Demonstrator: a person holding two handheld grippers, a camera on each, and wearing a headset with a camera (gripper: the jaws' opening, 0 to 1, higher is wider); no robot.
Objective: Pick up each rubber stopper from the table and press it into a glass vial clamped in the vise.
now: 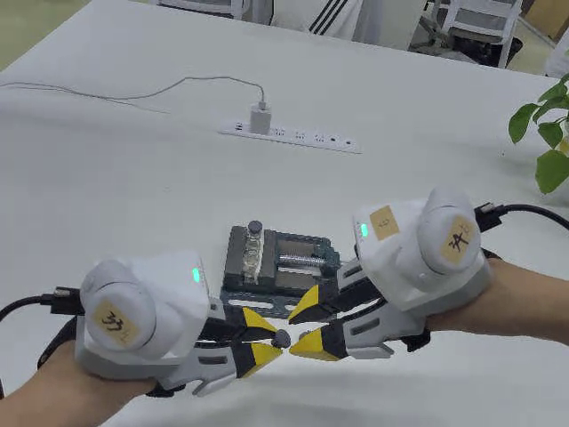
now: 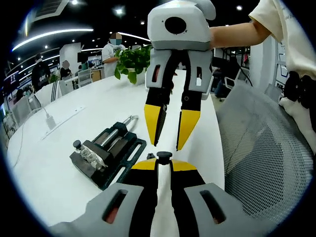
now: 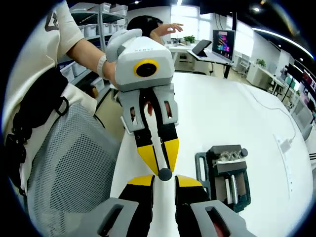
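The white table (image 1: 133, 178) takes up most of the head view, and two grippers are brought tip to tip at its lower centre. The left gripper (image 1: 269, 340), entering from the lower left, is closed on a dark stopper (image 1: 281, 338), which is pinched at the very tips, just below the vise in the frame. The right gripper (image 1: 295, 333), entering from the right, is held with its jaws spread on either side of that same stopper without gripping it; this is seen most plainly in the right gripper view.

One vise (image 1: 277, 262) is set at the centre of the frame. A row of vials (image 1: 253, 256) is clamped in it. Three seem to be counted in the right gripper view, though the glass is small and blurred there. A seated stopper (image 1: 255, 228) is already pressed into the vial at the upper end of the row. Two stoppers are counted in all.

The task is judged about a third done. Two vials appear open, and the pinched stopper is yet to be pressed in.
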